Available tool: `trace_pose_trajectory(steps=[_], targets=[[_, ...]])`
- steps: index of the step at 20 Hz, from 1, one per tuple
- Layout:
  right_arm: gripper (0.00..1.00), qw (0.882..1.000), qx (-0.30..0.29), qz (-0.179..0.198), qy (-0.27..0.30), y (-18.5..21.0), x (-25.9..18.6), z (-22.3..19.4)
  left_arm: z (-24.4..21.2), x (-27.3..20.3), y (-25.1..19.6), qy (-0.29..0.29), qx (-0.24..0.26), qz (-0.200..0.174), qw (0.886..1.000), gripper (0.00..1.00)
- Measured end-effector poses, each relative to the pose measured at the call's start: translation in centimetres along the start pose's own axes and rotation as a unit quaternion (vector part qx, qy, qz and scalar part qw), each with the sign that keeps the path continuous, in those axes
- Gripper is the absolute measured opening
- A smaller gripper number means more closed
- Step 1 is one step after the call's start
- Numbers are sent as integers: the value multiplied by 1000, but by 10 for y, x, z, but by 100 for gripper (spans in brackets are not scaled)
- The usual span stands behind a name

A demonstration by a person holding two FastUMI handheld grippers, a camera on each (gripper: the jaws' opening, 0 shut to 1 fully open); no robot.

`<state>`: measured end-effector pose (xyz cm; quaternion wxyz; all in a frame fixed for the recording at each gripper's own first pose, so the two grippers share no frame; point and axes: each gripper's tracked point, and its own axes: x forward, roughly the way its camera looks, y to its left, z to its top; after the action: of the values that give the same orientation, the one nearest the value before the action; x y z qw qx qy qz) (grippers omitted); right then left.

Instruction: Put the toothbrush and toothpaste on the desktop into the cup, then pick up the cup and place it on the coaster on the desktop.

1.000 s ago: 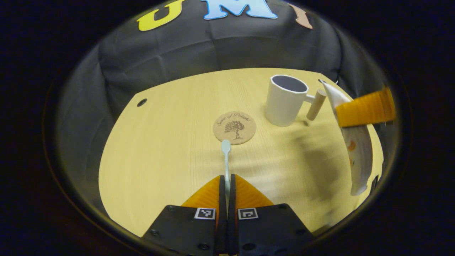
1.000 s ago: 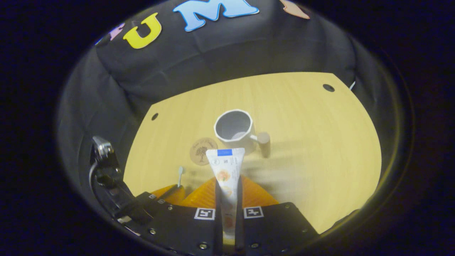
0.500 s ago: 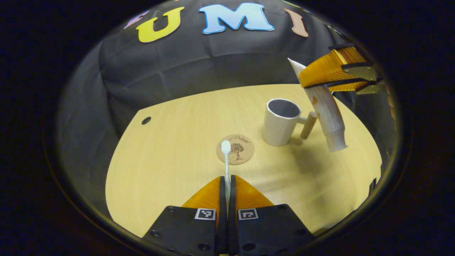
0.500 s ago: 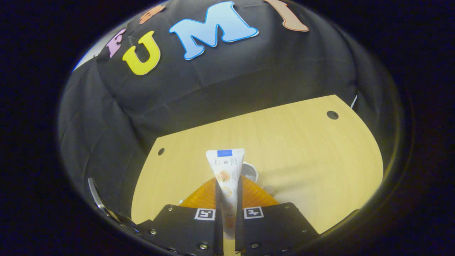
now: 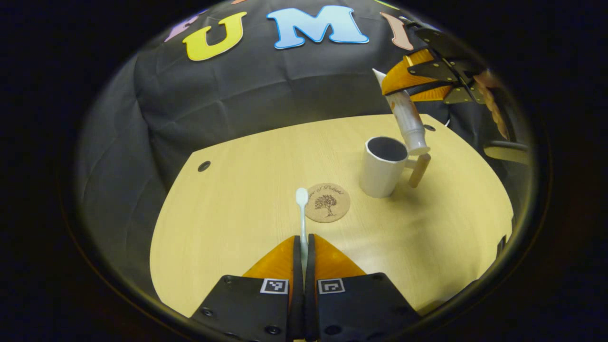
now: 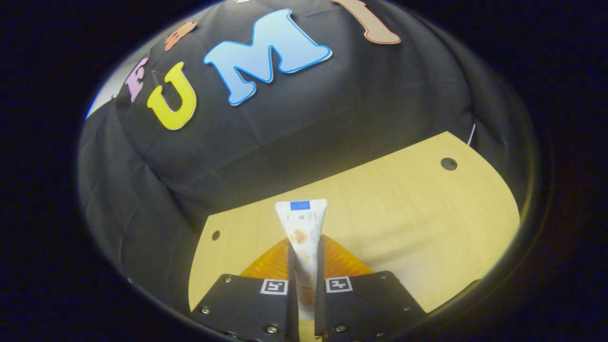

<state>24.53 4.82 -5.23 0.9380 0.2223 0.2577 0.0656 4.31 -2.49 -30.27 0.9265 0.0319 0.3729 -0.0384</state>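
In the left gripper view my left gripper [image 5: 303, 242] is shut on a white toothbrush [image 5: 302, 213] whose head points ahead, just left of the round cork coaster [image 5: 327, 203]. A white cup [image 5: 383, 166] with a wooden handle stands upright beyond the coaster to the right. Above it my right gripper [image 5: 403, 85] is shut on the white toothpaste tube [image 5: 407, 121], cap end down at the cup's right rim. In the right gripper view my right gripper [image 6: 304, 247] grips the toothpaste tube [image 6: 301, 232] with its flat end up; the cup is hidden below it.
The light wooden desktop [image 5: 247, 199] has a small round hole [image 5: 204, 166] near its far left corner and another hole [image 6: 448, 164] at the far right. The black cloth wall rises behind the desk. A hand [image 5: 491, 102] holds the right gripper at the right edge.
The right gripper has carried the toothpaste up and left, from beside the cup to above its rim, and tilted more upward. The left gripper with the toothbrush has shifted slightly left of the coaster.
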Motion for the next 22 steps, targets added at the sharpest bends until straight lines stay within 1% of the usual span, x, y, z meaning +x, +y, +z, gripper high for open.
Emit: trace_pose_trajectory(steps=[3,6,9,11,16,20,21,22], targets=[[14,1000,8,-2,-10,-1,13,9,-2,-3,-1,-2,6,0,1000,7],[15,1000,10,-12,-21,-7,31,13,2,-4,0,0,10,-2,1000,9],[15,999,-4,-29,-23,-16,46,8,3,-1,5,2,12,1,1000,9],[14,999,-17,-34,-24,-16,53,3,1,0,8,4,12,3,1000,9],[15,996,-69,-38,-53,-9,57,-7,1,-2,15,8,11,9,1000,9],[14,996,-59,-44,-42,-18,55,-28,3,-1,16,1,13,11,1000,9],[14,997,-53,-38,-40,-18,53,-31,5,-2,15,-1,14,10,1000,9],[16,997,-51,-41,-43,-20,51,-32,5,-2,13,-2,14,9,1000,9]])
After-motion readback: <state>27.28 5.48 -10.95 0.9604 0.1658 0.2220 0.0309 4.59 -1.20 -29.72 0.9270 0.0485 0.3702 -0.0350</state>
